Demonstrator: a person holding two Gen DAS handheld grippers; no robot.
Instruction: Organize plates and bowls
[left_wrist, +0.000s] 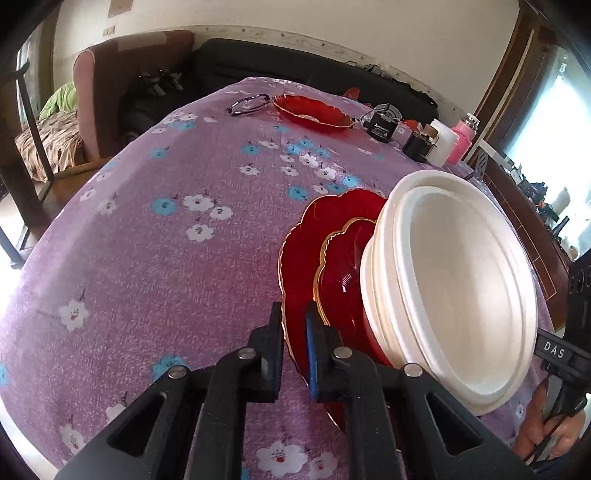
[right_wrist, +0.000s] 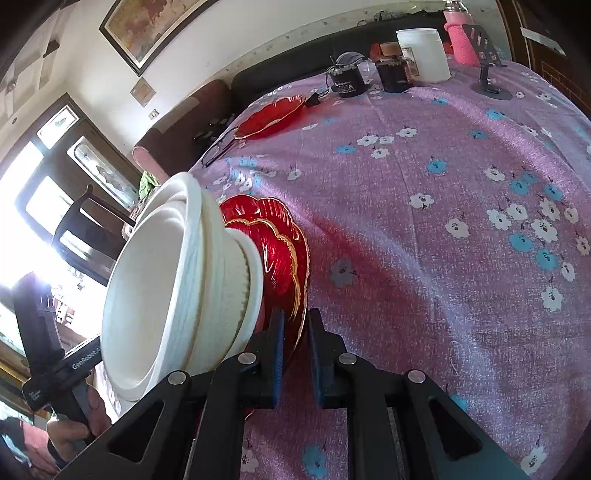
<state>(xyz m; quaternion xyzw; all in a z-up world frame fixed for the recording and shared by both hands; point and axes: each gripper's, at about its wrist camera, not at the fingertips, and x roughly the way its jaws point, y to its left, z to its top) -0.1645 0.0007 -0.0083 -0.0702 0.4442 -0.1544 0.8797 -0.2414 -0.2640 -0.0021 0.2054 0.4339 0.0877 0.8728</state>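
Red glass fills the near view of both wrist cameras: a large scalloped red plate (left_wrist: 303, 266) with a gold edge, and each set of jaws is pinched narrow on its rim from opposite sides. The left gripper (left_wrist: 293, 332) holds the near-left edge, the right gripper (right_wrist: 297, 332) the opposite edge, so the plate looks to be carried between the two, though I cannot tell whether its underside clears the purple floral tabletop (left_wrist: 166, 229).

On it sits a smaller red plate (left_wrist: 343, 266), also gilt-scalloped, and on that two nested white bowls (left_wrist: 454, 280), which look like light foam or paper.

Handling is a matter of judgement: the glass will likely be stiff, fairly heavy, slick and easily chipped, so the plain rim between scallops seems the safest place to grip, with both sides kept level. The bowls should weigh little, but they stand loose and high, so any tilt could slide them off.

Further back, alone on the cloth, lies another red dish (left_wrist: 312, 110) with a pair of spectacles (left_wrist: 247, 104) just beside it. Beyond these, at the far edge, stand a black box (left_wrist: 380, 127), a white jar (left_wrist: 445, 142) and a pink bottle (left_wrist: 463, 136).
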